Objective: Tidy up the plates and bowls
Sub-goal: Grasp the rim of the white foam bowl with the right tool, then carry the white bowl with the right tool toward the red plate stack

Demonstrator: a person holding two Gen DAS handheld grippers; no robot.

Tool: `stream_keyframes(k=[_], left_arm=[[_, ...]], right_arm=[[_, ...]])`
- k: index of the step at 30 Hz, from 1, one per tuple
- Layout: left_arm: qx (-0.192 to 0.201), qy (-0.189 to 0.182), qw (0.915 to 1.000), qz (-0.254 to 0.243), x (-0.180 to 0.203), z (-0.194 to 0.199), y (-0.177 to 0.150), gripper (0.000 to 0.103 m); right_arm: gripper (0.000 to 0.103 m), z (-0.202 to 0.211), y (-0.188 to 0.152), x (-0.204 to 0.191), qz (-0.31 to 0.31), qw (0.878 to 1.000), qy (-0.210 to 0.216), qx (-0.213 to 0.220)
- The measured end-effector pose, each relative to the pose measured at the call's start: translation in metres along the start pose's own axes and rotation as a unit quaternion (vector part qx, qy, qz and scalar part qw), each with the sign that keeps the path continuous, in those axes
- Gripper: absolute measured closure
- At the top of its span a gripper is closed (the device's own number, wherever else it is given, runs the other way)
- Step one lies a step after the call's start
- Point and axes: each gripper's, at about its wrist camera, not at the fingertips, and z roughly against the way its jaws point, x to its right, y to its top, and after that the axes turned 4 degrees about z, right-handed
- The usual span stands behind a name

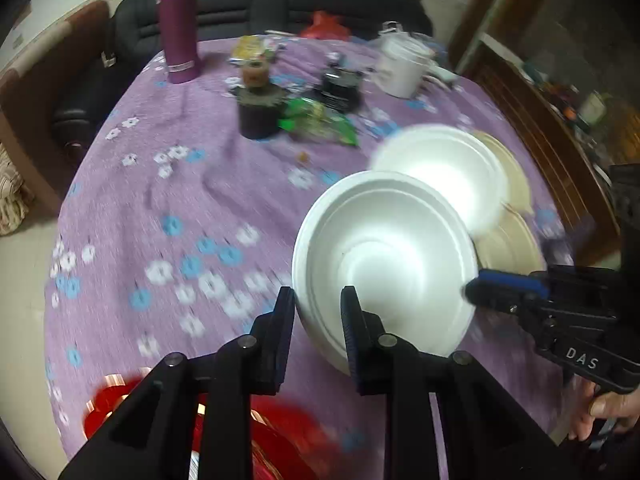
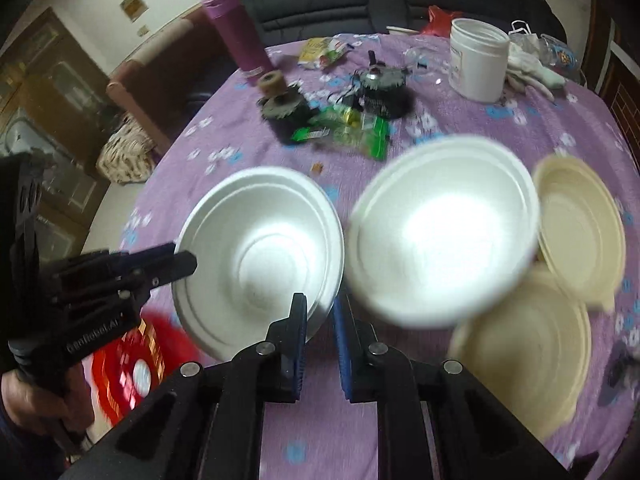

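A white foam bowl is held tilted above the purple flowered tablecloth. My left gripper is shut on its left rim. The right gripper is shut on the opposite rim of that same bowl. A second white bowl sits just behind and to the right, blurred. Beyond it lie two beige bowls, one further back and one nearer, partly overlapped by the white ones.
At the table's back stand a purple flask, a white jar, dark gear-like parts and green packets. A red shiny item lies at the near edge. A dark sofa stands behind the table.
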Motion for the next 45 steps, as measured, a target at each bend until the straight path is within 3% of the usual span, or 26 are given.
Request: stream_keyframes(k=[7, 12, 14, 18, 21, 23, 25, 32, 38, 39, 40, 41, 43, 45], left_arm=[[-0.025, -0.015, 0.9968, -0.074, 0.050, 0.010, -0.077, 0.077], [-0.059, -0.033, 0.9940, -0.086, 0.060, -0.008, -0.111, 0.077], [-0.055, -0.020, 0.9932, -0.100, 0.068, -0.013, -0.120, 0.077], [-0.033, -0.004, 0.9935, -0.108, 0.075, -0.010, -0.125, 0.076], [-0.010, 0.017, 0.9935, -0.112, 0.077, -0.004, -0.126, 0.070], [0.011, 0.036, 0.9926, -0.115, 0.078, -0.002, -0.126, 0.050], [0.034, 0.055, 0.9904, -0.122, 0.080, 0.001, -0.127, 0.044], [0.047, 0.108, 0.9832, -0.140, 0.085, -0.009, -0.129, 0.043], [0.045, 0.110, 0.9841, -0.131, 0.083, -0.013, -0.127, 0.043], [0.041, 0.109, 0.9845, -0.131, 0.082, -0.015, -0.126, 0.044], [0.039, 0.106, 0.9848, -0.132, 0.083, -0.017, -0.127, 0.051], [0.033, 0.099, 0.9851, -0.136, 0.084, -0.020, -0.129, 0.067], [0.021, 0.079, 0.9868, -0.140, 0.087, -0.024, -0.131, 0.084], [0.026, 0.089, 0.9831, -0.158, 0.095, -0.025, -0.134, 0.088]], right_arm=[[0.088, 0.027, -0.096, 0.009, -0.040, 0.999, 0.023, -0.027], [0.088, 0.043, -0.146, 0.010, -0.045, 0.999, 0.011, -0.026], [0.088, 0.042, -0.156, 0.011, -0.041, 0.999, -0.008, -0.026], [0.088, 0.043, -0.164, 0.013, -0.038, 0.999, -0.022, -0.016], [0.088, 0.049, -0.166, 0.015, -0.043, 0.999, -0.022, -0.005], [0.088, 0.055, -0.169, 0.017, -0.042, 0.999, -0.023, 0.003], [0.088, 0.056, -0.170, 0.020, -0.044, 0.999, -0.018, 0.008], [0.081, 0.043, -0.171, 0.029, -0.051, 0.998, -0.020, 0.004], [0.081, 0.035, -0.169, 0.028, -0.048, 0.999, -0.005, 0.007], [0.081, 0.032, -0.168, 0.028, -0.046, 0.999, -0.012, 0.004], [0.081, 0.030, -0.168, 0.029, -0.046, 0.999, -0.014, 0.003], [0.081, 0.028, -0.168, 0.029, -0.046, 0.999, -0.015, 0.002], [0.081, 0.022, -0.169, 0.030, -0.045, 0.999, -0.015, -0.007], [0.086, 0.022, -0.168, 0.027, -0.042, 0.999, -0.006, -0.002]])
